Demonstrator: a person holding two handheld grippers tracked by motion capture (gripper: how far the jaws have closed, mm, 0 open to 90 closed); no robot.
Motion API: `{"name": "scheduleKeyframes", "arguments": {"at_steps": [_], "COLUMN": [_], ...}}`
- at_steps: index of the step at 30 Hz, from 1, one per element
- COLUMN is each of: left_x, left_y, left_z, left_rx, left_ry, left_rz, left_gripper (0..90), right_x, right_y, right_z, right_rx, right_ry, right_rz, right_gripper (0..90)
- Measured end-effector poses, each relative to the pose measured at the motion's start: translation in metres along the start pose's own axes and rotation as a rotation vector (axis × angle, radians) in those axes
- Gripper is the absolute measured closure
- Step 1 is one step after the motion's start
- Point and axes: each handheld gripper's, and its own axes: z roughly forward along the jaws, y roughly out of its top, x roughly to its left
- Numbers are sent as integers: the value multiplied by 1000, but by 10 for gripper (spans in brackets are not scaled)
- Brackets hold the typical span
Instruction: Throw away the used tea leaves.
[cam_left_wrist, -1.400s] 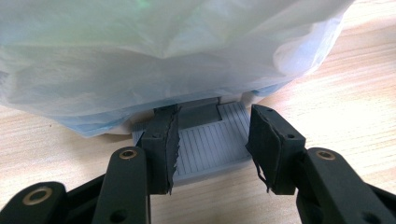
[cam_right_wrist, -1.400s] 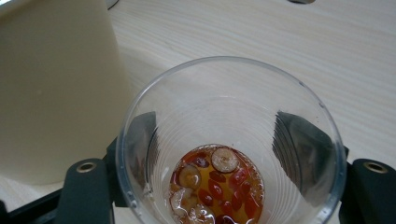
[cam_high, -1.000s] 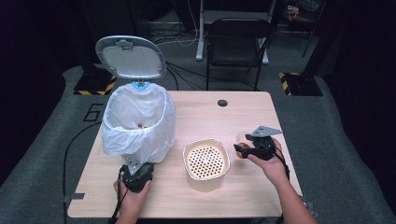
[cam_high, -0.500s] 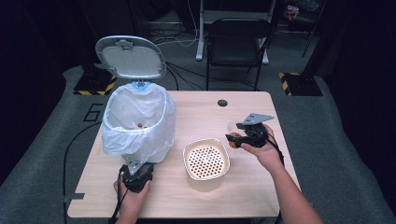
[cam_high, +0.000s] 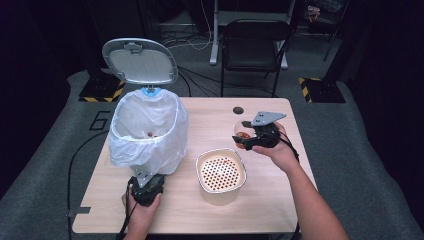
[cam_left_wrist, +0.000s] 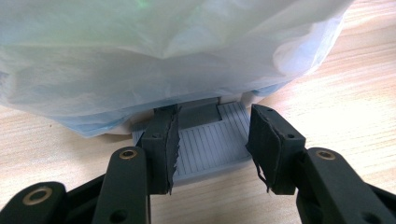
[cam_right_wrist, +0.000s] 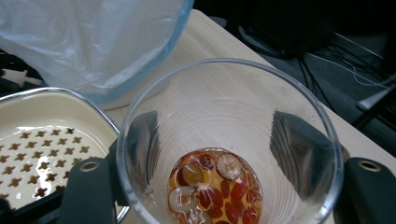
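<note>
Overhead, pale wooden table (cam_high: 200, 212), dark room

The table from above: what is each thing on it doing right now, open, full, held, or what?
White pedal bin with plastic liner: lid up, a few scraps inside.
Grey ribbed pedal: left claw pressing it.
Clear plastic cup: gripped upright by the right claw, fruit pieces in liquid at the bottom.
Cream square strainer pot: empty.
</note>
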Motion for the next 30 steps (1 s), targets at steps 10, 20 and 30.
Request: {"name": "scheduleKeyframes", "arguments": {"at_steps": [10,20,30], "left_x": [0,0,0], "left_y": [0,0,0], "left_z": [0,0,0], "left_rx": [0,0,0], "left_ry": [0,0,-1], "left_rz": [-1,-2,-2], "left_gripper": [529,529,529], "right_x": [-6,-3,4], "right_y": [14,15,18], "right_z": [6,14,13], "right_rx": [-78,-112,-146], "right_ry": [112,162,139], "right_rz": [-91,-145,-237], "right_gripper": [331,330,329]}}
